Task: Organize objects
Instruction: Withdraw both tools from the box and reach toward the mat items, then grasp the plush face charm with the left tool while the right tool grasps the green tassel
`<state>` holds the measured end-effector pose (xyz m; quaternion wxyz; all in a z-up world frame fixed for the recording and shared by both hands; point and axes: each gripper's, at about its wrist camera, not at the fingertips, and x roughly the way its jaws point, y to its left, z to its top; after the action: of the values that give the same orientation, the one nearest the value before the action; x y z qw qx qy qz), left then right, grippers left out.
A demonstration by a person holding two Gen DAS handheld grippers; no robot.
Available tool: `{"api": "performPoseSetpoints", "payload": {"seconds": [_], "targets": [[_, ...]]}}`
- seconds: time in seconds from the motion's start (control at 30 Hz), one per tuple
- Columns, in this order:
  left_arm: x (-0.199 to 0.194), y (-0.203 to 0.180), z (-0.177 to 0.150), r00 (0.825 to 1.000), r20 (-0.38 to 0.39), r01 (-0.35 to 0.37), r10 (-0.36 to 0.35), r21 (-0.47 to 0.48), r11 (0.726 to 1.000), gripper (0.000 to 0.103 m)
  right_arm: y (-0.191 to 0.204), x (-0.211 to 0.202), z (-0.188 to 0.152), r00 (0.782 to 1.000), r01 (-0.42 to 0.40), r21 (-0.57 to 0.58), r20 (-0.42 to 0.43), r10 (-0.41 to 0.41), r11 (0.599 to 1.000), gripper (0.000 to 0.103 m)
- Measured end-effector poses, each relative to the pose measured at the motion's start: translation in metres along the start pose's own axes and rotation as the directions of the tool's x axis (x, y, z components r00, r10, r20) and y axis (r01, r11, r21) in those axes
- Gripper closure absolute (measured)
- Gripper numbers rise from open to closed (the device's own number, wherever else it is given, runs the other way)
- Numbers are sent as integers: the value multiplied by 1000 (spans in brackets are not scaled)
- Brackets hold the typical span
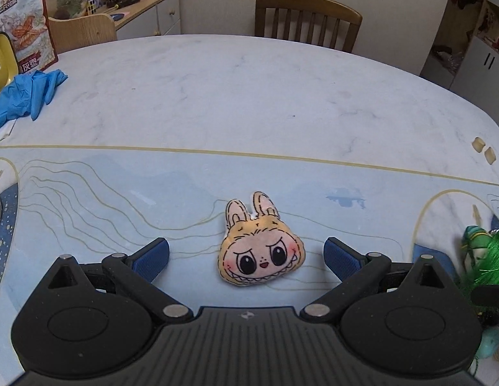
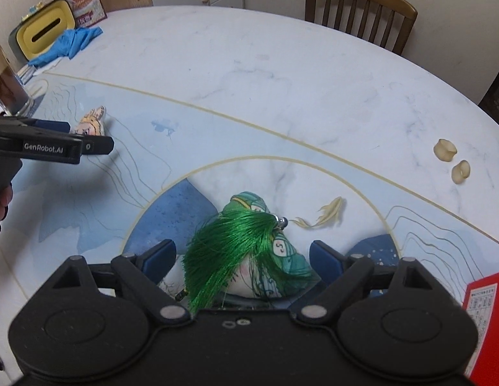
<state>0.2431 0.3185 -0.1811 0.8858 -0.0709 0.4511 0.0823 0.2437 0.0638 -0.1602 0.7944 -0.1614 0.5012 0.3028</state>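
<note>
Here, two hand-held grippers hang over a round table (image 1: 249, 90) with a pale marble-look top and a light blue printed mat across its near side. The left gripper (image 1: 246, 255) points steeply down with its blue-padded jaws spread wide, and a small flat plush face (image 1: 260, 249) with rabbit ears, big dark eyes and a toothy grin lies on the mat between them, touching neither pad. Seen from the right wrist camera, that same gripper (image 2: 88, 143) comes in from the left edge of the table, a hand (image 2: 1, 206) partly visible on its grip, with the plush face (image 2: 91, 122) peeking out behind its black fingers.

The right gripper (image 2: 243, 259) is likewise wide open and grips nothing. Between its jaws, on a round printed panel at the near edge of the mat, lies a teal patterned pouch (image 2: 281, 257) with a bright green tassel (image 2: 230, 251) draped over it (whether the pads brush the fabric cannot be told from this angle). A pale printed fish (image 2: 326, 214) on the mat sits just beyond the pouch.

Toward the right edge of the table, two small translucent beige pieces (image 2: 452, 160) rest close together. At the far left edge are a crumpled blue glove (image 1: 27, 93), a yellow tissue box (image 2: 43, 32) and an upright printed packet (image 1: 24, 22). A red box (image 2: 487, 321) juts in at the near right. A wooden chair (image 1: 307, 19) stands beyond the far edge.
</note>
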Motion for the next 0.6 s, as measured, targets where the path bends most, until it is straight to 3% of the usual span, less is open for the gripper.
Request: {"api": "performPoseSetpoints", "payload": {"seconds": [0.2,0.33,0.53,0.6], "targets": [[1,-4,-2,1000,23,-20,20,22,1000,2,1,9,1,999,26,2,-19,-26,1000,22],[-4,-6,-4,999,44,-26,24,43,999,20,-1,10,0,999,41,14,-25,-40,999,32],[-10,-13,-5,999,53,-16,12,83,996,50,-2,8,0,999,38,32,-16,-38,999,37],[-11,-14,-5,998,55,-20,15,86,996,50,0,6,0,999,40,33,-9,-40,999,37]]}}
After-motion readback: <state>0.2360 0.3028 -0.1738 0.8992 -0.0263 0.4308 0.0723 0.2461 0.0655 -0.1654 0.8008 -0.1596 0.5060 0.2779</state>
